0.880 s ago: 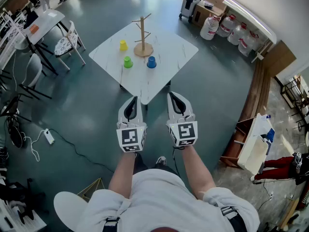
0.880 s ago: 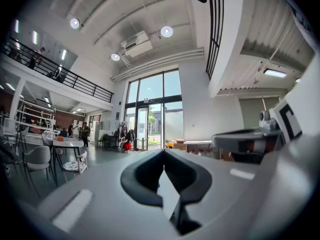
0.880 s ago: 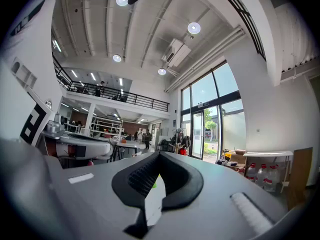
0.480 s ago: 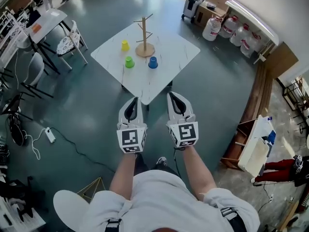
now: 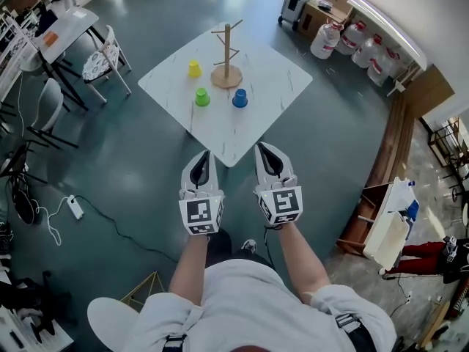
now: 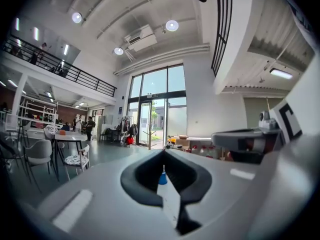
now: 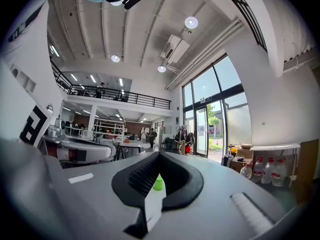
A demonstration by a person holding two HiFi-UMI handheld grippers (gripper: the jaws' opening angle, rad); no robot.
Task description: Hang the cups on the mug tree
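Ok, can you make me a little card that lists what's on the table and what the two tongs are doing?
table: white, square
mug tree: wooden, upright on table, pegs bare
yellow cup: on table, left of tree
green cup: on table, nearer the person
blue cup: on table, right of green cup
left tongs: shut, empty
right tongs: shut, empty

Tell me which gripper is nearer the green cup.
Left. The left gripper is short of the table, almost straight in line with the green cup; the right gripper is beside it, farther to the right.
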